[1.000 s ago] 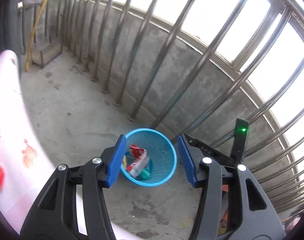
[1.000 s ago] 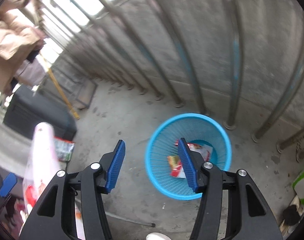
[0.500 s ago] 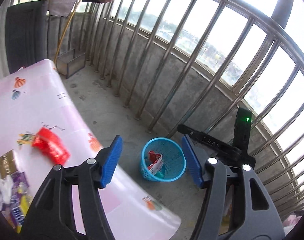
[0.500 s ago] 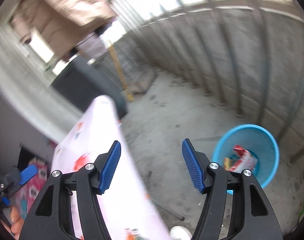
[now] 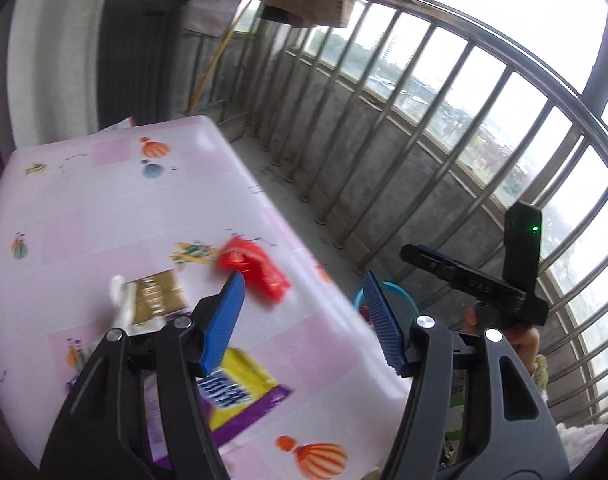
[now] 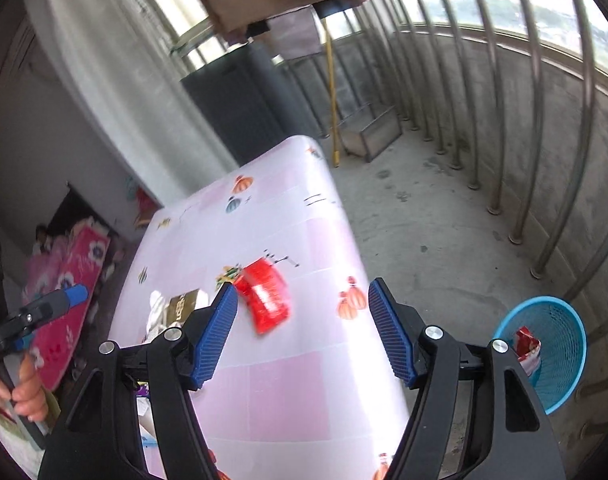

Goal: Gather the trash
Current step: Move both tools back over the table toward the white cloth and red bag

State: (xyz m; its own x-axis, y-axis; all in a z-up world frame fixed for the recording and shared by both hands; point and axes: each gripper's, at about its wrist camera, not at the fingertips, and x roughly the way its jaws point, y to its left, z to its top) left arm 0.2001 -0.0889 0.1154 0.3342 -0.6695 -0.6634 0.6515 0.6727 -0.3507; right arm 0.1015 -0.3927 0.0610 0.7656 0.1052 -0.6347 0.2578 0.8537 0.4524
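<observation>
Red wrapper (image 6: 265, 298): flat on the pink worktop (image 6: 271, 380), long axis slanting from far-left to near-right.
Bin (image 6: 556, 350): on the floor, right of worktop.
Left gripper (image 5: 304, 320): fingers apart, empty.
Right gripper (image 6: 304, 330): fingers just been widening, nothing between.

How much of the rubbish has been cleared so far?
Part of it. Some wrappers already lie in the blue bin on the floor. Nothing is in hand: the left gripper and right gripper have just been opening, with nothing between their jaws. Left on the table: a red wrapper, a gold packet, a white scrap and a purple and yellow packet.
</observation>
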